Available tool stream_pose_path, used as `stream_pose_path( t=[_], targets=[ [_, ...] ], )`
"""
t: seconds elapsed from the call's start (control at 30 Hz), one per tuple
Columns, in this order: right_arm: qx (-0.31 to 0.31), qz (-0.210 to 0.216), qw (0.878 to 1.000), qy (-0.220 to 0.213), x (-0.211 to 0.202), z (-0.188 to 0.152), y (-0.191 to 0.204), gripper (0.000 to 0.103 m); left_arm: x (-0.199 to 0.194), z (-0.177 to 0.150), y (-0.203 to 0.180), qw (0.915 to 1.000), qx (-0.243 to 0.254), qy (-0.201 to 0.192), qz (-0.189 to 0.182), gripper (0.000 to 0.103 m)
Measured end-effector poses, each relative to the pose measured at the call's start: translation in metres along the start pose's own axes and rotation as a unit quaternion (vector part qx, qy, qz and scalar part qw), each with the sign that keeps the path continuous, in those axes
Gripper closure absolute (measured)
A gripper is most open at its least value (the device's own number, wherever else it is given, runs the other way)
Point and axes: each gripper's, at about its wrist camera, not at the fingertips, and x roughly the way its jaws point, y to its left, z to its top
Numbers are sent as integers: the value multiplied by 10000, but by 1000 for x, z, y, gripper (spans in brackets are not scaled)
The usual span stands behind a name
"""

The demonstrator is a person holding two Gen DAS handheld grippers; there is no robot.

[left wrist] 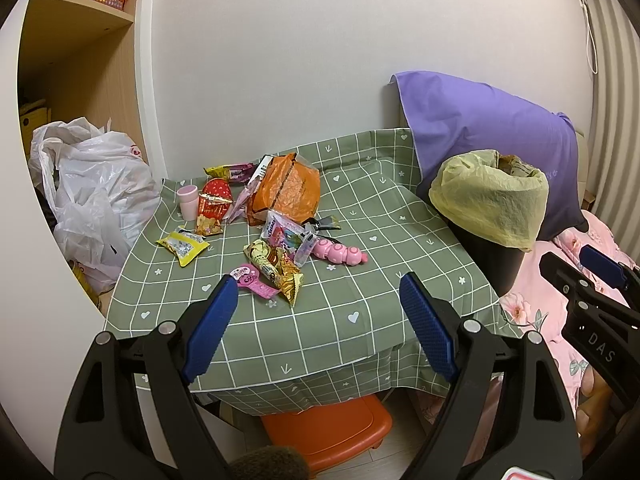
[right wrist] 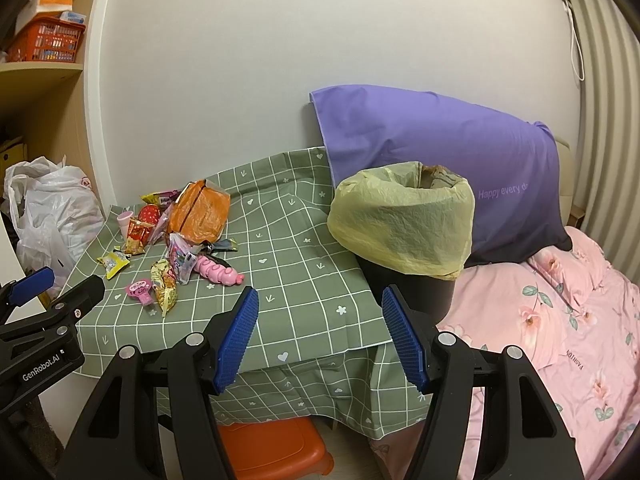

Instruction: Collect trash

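Two handheld grippers are hovering side by side before a small table [left wrist: 360, 216] draped in a green checked tablecloth. The left gripper [left wrist: 318, 328] is holding its blue-padded jaws wide apart with nothing between them, and the right gripper [right wrist: 320, 338] is doing the same. Each is pointing toward the table without touching it.

Snack wrappers are lying in a loose cluster on the far left part of the table. A crumpled orange bag [left wrist: 286, 188] is sitting at the back of the cluster, with a red snack packet [left wrist: 212, 206] and a small pink cup [left wrist: 187, 197] just beside it to the left. A yellow packet [left wrist: 182, 246] is lying apart toward the left edge. A yellow patterned wrapper [left wrist: 276, 270] and a pink tag-shaped wrapper [left wrist: 252, 280] are lying nearest the grippers. A pink segmented caterpillar toy [left wrist: 340, 254] is resting just right of the cluster.

A black trash bin [right wrist: 408, 292], lined with a yellow-green bag [right wrist: 400, 220], is standing at the table's right edge, leaning against a purple pillow [right wrist: 440, 140] on a pink floral bedspread [right wrist: 560, 320]. An orange stool [left wrist: 326, 428] is sitting under the table. White plastic bags [left wrist: 92, 192] are piled to the left.
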Motion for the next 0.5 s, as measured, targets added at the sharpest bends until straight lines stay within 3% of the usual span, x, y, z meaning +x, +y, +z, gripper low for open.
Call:
stream_pose_path(
  t=[0.5],
  targets=[
    [17,8,10000,15,2,-2,-3,42,0,0,0,10000,-9,-5,4,24]
  ],
)
